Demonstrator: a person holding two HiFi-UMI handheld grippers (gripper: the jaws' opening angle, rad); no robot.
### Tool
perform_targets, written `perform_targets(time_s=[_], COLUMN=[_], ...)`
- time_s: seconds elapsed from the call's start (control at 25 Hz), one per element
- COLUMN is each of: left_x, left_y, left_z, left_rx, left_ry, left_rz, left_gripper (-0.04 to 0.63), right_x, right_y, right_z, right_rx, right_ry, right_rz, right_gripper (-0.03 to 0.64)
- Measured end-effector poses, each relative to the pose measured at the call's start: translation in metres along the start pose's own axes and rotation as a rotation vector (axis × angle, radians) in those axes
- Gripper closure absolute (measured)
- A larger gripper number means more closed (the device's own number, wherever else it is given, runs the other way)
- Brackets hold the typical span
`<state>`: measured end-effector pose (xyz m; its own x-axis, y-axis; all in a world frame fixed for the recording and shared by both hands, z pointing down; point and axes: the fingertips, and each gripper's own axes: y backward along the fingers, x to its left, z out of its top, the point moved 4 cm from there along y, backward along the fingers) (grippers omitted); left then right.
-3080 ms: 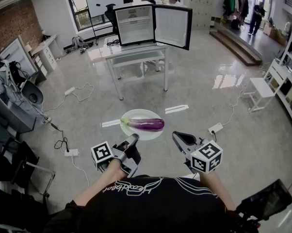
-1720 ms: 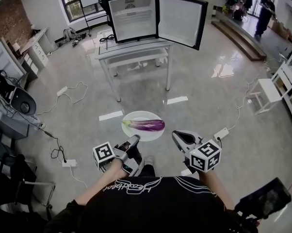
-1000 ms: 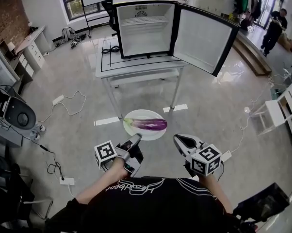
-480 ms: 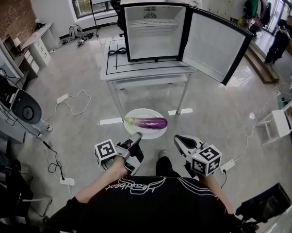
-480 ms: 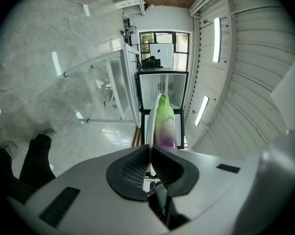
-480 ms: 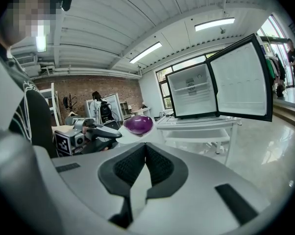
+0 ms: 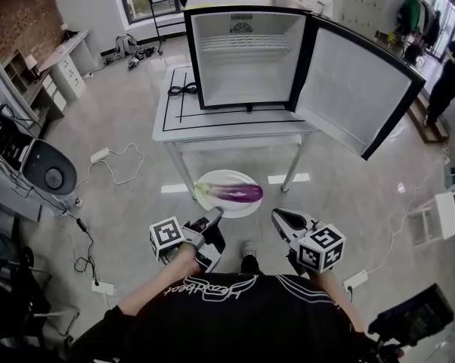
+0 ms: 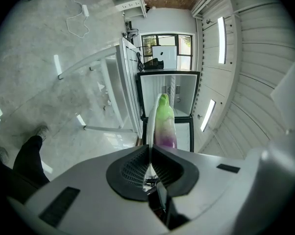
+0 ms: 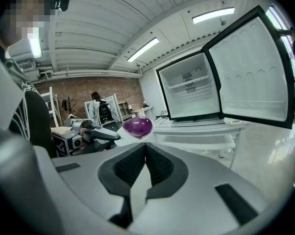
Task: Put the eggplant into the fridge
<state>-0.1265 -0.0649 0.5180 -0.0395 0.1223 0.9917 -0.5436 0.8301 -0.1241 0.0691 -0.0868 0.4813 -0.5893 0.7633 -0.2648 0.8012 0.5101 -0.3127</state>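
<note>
The mini fridge [image 7: 242, 59] stands on the white table [image 7: 171, 116] ahead of you. It takes up the back and right of the top and leaves a bare strip along the front edge and the left side. Its door [image 7: 356, 89] hangs wide open to the right, past the table's right edge. The white inside is bare apart from a wire shelf [image 7: 242, 42] high up. A black cable [image 7: 184, 89] lies coiled on the table near the left edge, just beside the fridge.

You hold a white plate [image 7: 226, 174] in the air between you and the table's front edge, above the floor [image 7: 122, 195] and short of the fridge. The eggplant [image 7: 235, 193] lies across the middle of that plate, with its pale green stem end to the left and its purple body to the right.

Your left tool [image 7: 215, 215] is clamped on the near left part of the plate's rim. In the left gripper view the thin white edge runs straight between the closed pads. Your right tool [image 7: 277, 216] is clamped on the near right part of the rim, and in the right gripper view a white strip of plate sits pinched between its pads. The eggplant's rounded purple end shows just beyond them. Neither tool touches the eggplant itself.
</note>
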Motion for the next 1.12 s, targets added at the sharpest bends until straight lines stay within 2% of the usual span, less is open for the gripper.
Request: perform_targets(time_s=[0.2, 0.6, 1.12], left_x=[0.001, -0.017, -0.03], left_y=[-0.048, -0.153, -0.194], left_z=[0.028, 0.077, 0.119], left_rx=[-0.02, -0.051, -0.088], left_ry=[-0.002, 0.0, -0.029], left_rz=[0.04, 0.055, 0.055], left_gripper=[0.571, 0.571, 0.571], right_x=[-0.052, -0.153, -0.173], right_y=[-0.033, -0.081, -0.103], right_z=[0.019, 0.072, 0.08], right_rx=[0.013, 0.033, 0.057], right_ry=[-0.012, -0.022, -0.006], right_rz=[0.023, 0.039, 0.055], right_gripper=[0.609, 0.609, 0.609])
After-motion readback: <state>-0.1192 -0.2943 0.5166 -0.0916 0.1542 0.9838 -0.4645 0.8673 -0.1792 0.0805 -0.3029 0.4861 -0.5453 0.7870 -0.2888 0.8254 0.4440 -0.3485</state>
